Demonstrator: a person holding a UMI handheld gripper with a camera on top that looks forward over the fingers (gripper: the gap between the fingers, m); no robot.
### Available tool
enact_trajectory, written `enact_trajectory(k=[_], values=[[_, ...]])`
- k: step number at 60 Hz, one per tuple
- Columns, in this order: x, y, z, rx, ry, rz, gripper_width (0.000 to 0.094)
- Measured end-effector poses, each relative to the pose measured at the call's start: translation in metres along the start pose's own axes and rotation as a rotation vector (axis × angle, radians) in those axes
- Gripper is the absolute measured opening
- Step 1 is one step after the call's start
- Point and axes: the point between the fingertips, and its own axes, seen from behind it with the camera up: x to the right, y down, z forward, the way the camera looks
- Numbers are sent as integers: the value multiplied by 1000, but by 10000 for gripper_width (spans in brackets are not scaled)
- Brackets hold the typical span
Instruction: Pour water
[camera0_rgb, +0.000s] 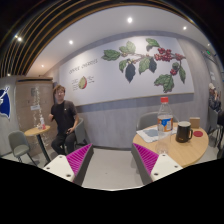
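Bottle: a clear plastic bottle (165, 118) with an orange cap and label stands upright on a round wooden table (200, 148), beyond the right finger and apart from it.
Mug: a dark mug (184, 131) sits on the same table, just beside the bottle on its right.
Gripper: the gripper (112, 158) is held level with its fingers spread wide; nothing lies between them, and the pink pads (80, 157) face each other across bare floor.
Paper: a pale sheet or cloth (150, 133) lies on the table beside the bottle, on its left.
Person: a person in a black shirt (62, 117) stands well beyond the left finger, next to a small table (36, 130) and a grey chair (21, 148).
Wall: a mural of leaves and red berries (145, 62) spans the far wall.
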Motion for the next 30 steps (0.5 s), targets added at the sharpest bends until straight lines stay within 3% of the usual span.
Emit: enact_trajectory(k=[17, 30], values=[[5, -10, 8, 25, 22, -15, 817], [78, -41, 22, 83, 190, -81, 815]])
